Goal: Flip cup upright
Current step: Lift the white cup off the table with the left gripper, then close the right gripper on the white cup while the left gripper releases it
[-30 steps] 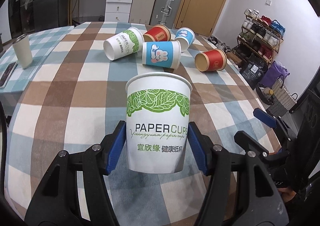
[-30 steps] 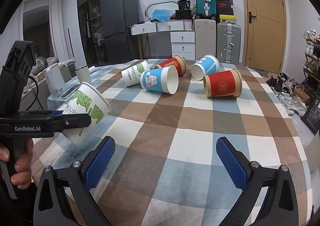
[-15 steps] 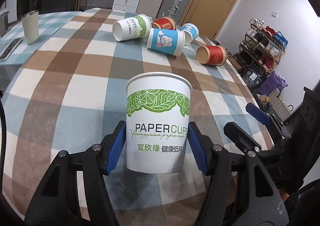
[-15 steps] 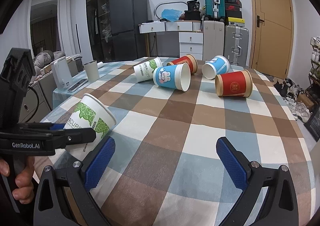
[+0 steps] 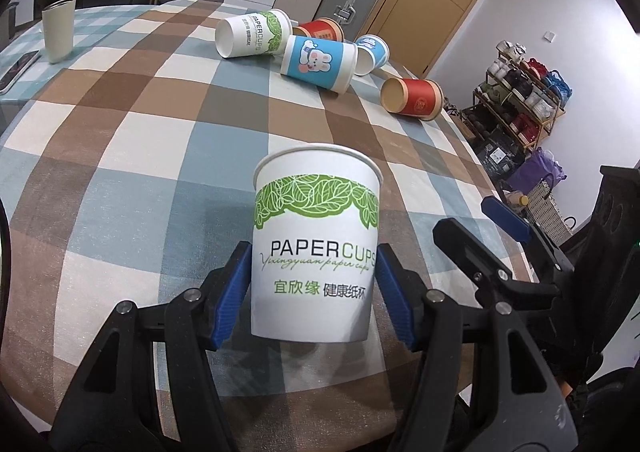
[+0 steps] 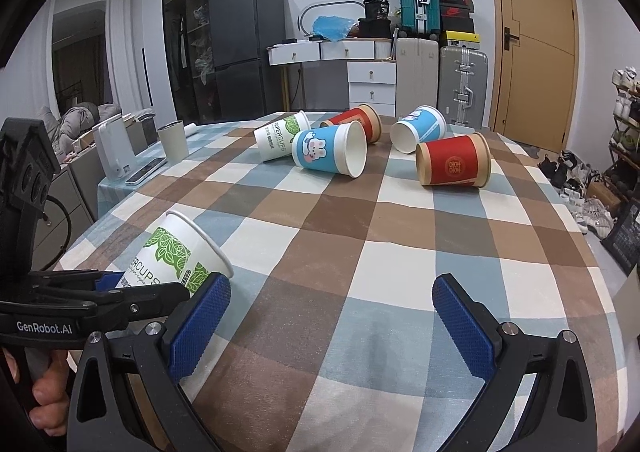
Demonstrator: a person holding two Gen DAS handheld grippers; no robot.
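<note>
My left gripper (image 5: 314, 294) is shut on a white paper cup with green leaves (image 5: 316, 244), mouth up, low over the near edge of the checked table. In the right wrist view the same cup (image 6: 176, 256) leans, held by the left gripper at the lower left. My right gripper (image 6: 332, 328) is open and empty over the table's near part. Farther back lie several cups on their sides: a white one (image 5: 252, 34), a blue rabbit one (image 5: 318, 62), a second blue one (image 5: 372, 52) and two red ones (image 5: 412, 98) (image 5: 322, 32).
The checked tablecloth (image 6: 360, 236) covers the table. A beige tumbler (image 5: 58, 30) and a phone (image 5: 18, 68) sit on a side surface at the far left. Suitcases, drawers and a door stand behind; a shoe rack (image 5: 524, 92) is at the right.
My left gripper has carried the held cup down and toward the table's near edge. The right gripper stays open, nearly still.
</note>
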